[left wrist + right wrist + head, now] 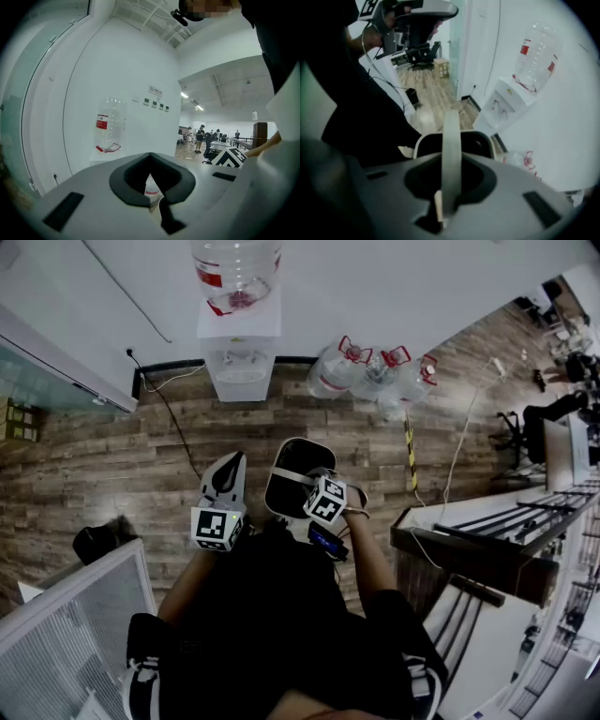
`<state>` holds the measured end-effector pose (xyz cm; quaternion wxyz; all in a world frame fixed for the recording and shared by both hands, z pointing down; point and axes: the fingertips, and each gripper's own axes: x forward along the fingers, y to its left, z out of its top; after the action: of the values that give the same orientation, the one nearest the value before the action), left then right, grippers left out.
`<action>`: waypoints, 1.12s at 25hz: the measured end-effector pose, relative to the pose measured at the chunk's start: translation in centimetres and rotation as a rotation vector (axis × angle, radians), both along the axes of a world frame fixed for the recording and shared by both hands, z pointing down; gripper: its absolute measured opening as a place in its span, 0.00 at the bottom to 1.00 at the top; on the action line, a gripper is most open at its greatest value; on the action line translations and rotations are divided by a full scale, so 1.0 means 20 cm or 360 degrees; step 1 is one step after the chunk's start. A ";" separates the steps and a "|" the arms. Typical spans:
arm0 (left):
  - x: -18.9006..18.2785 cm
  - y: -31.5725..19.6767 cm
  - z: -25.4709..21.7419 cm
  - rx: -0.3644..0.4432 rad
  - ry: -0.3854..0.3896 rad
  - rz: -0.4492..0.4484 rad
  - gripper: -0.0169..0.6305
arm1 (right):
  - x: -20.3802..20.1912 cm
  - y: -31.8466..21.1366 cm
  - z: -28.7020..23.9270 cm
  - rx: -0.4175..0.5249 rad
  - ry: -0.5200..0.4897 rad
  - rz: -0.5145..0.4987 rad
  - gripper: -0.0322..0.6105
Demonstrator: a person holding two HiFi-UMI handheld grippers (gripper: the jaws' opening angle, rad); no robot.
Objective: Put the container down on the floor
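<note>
right gripper (451, 165): clenched narrowly on the pale handle (451, 133) of the container (296, 460). container: hung at frame centre over the wooden floor (112, 456), mouth turned upward, long axis running up-down the frame. left gripper (223, 486): closed, nothing held.

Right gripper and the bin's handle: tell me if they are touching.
Touching. The right gripper view shows the right gripper shut on the handle, with the bin hanging below.
</note>
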<state>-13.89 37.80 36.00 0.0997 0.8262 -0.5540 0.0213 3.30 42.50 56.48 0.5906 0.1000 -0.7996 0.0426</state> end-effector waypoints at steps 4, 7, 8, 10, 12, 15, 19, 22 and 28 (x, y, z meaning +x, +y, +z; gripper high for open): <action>0.02 0.02 0.00 -0.0001 0.0002 -0.0010 0.07 | 0.02 0.02 0.00 0.0000 -0.0001 -0.0008 0.17; 0.02 0.02 0.00 0.0006 0.0001 -0.0017 0.07 | 0.02 0.04 0.00 -0.0005 -0.0004 -0.0007 0.17; 0.03 0.02 0.00 0.0008 0.0000 -0.0019 0.07 | 0.03 0.04 0.00 -0.0007 -0.0006 -0.0003 0.17; 0.04 0.02 -0.01 0.0012 0.0001 -0.0025 0.07 | 0.03 0.04 0.00 -0.0009 -0.0020 0.0009 0.17; 0.06 0.04 -0.02 0.0017 0.0002 -0.0034 0.07 | 0.04 0.05 0.00 -0.0006 -0.0043 0.0023 0.17; 0.11 0.07 -0.03 0.0024 -0.0003 -0.0051 0.07 | 0.08 0.05 -0.01 0.0008 -0.0071 0.0037 0.17; 0.18 0.10 -0.03 0.0029 -0.0010 -0.0080 0.07 | 0.13 0.06 0.00 0.0007 -0.0089 0.0033 0.17; 0.25 0.12 -0.03 0.0028 -0.0021 -0.0107 0.07 | 0.18 0.06 0.01 0.0005 -0.0100 0.0021 0.17; 0.37 0.14 0.00 0.0024 -0.0039 -0.0158 0.07 | 0.29 0.02 0.05 0.0013 -0.0087 -0.0028 0.17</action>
<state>-6.54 40.64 35.95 0.0875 0.7981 -0.5958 0.0222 9.08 42.88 57.58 0.5685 0.0941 -0.8165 0.0369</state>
